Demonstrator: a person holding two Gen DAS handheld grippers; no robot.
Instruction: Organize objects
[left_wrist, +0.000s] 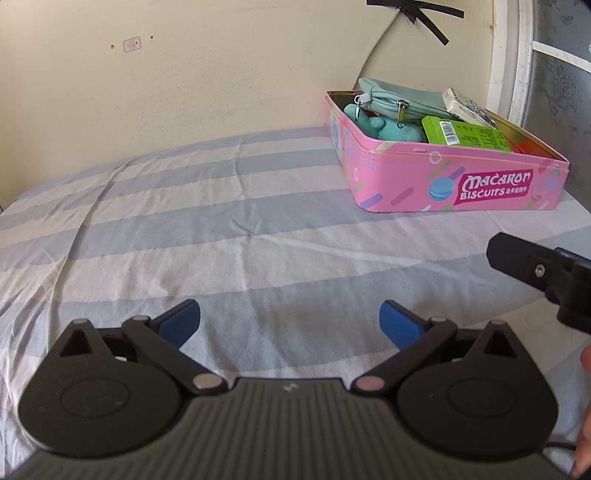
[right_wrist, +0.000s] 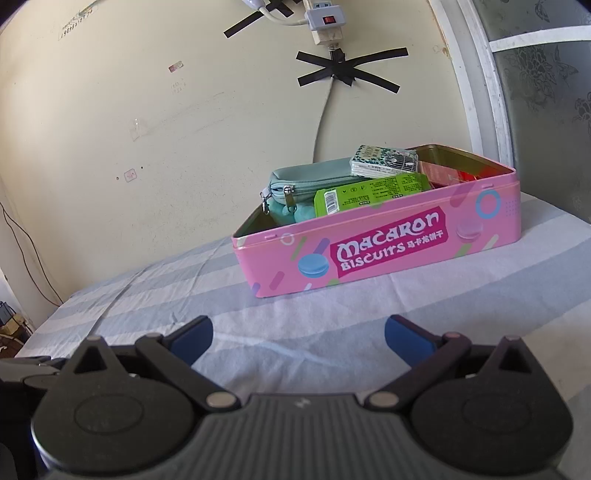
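Note:
A pink "Macaron Biscuits" tin (left_wrist: 406, 173) (right_wrist: 369, 258) stands open on the striped bed, at the far right in the left wrist view and ahead in the right wrist view. It holds a teal zip pouch (left_wrist: 399, 98) (right_wrist: 310, 181), a teal plush toy (left_wrist: 388, 129), a green packet (left_wrist: 469, 136) (right_wrist: 369, 192), a patterned tissue pack (left_wrist: 467, 107) (right_wrist: 384, 160) and something red (right_wrist: 443, 171). My left gripper (left_wrist: 290, 321) is open and empty above the sheet. My right gripper (right_wrist: 297, 338) is open and empty, short of the tin. Part of the right gripper shows at the left wrist view's right edge (left_wrist: 535, 269).
The bed has a blue and white striped sheet (left_wrist: 221, 240) (right_wrist: 332, 325) against a cream wall. A white cable (right_wrist: 321, 122) taped with black tape hangs from a power strip (right_wrist: 325, 22) above the tin. A window frame (right_wrist: 476, 74) stands at the right.

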